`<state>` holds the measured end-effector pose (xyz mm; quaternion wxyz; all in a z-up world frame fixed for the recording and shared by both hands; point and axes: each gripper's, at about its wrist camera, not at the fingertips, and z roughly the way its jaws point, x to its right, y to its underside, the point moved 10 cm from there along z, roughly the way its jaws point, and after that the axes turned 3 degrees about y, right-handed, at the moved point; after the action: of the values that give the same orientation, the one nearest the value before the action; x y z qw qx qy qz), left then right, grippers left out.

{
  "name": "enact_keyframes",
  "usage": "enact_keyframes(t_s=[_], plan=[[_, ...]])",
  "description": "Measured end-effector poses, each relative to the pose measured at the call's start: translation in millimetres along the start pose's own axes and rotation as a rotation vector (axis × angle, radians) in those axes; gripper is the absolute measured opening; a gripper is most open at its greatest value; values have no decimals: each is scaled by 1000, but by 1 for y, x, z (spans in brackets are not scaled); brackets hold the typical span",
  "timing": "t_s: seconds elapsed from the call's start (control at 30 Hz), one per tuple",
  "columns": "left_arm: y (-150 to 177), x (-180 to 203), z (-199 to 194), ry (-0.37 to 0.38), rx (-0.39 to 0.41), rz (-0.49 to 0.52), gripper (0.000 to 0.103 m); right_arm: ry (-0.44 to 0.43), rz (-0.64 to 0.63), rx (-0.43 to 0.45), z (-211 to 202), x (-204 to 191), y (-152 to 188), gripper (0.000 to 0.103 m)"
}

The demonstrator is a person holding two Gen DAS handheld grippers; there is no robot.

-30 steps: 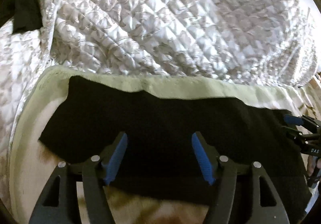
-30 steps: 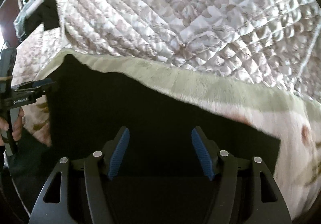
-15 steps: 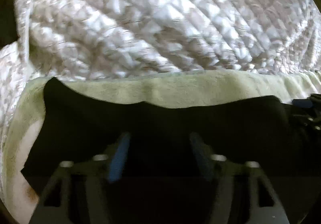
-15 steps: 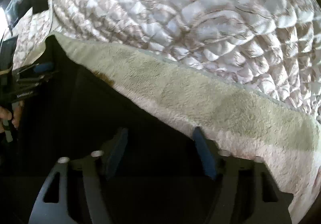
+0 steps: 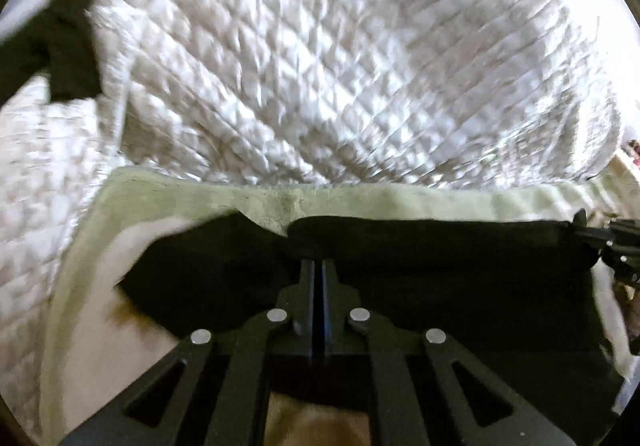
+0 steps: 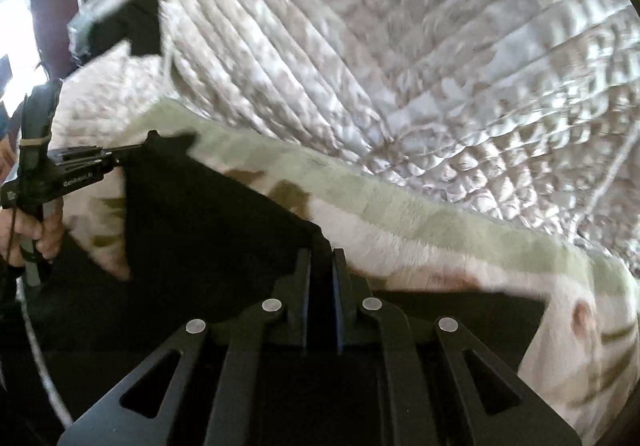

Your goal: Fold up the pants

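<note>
Pants [image 5: 440, 258]: black, lying flat on a green-edged blanket [image 5: 360, 202] over a white quilt [image 5: 340, 66]. Step in hand, by judgement: both edge grips taken for a fold; next, lift and carry the edge over evenly. Left gripper [image 5: 319, 266] and right gripper [image 6: 321, 258]: jaws together, each pinching the pants' edge.

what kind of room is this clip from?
Likely a bedroom: black pants lie on a plush blanket spread over a bed's white quilted bedspread. Both tongs are closed on the fabric.
</note>
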<state>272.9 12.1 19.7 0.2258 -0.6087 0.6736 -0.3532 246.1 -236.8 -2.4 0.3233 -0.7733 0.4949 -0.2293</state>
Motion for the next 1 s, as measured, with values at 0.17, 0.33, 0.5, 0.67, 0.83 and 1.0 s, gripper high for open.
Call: enact_keyframes(t_s=[0.17, 0.33, 0.5, 0.67, 0.83, 1.0], plan=[[38, 14, -73, 47, 48, -45, 4, -18, 30, 36, -64, -25, 44, 8], [110, 22, -103, 72, -11, -95, 4, -55, 113, -37, -86, -65, 123, 8], [178, 20, -102, 62, -122, -142, 4, -88, 237, -127, -82, -85, 192, 11], [193, 12, -117, 64, -136, -168, 5, -111, 324, -93, -98, -87, 195, 27], [180, -1, -137, 44, -96, -195, 15, -122, 407, -45, -123, -79, 199, 47], [154, 7, -124, 37, -79, -162, 45, -81, 551, -22, -136, -54, 217, 48]])
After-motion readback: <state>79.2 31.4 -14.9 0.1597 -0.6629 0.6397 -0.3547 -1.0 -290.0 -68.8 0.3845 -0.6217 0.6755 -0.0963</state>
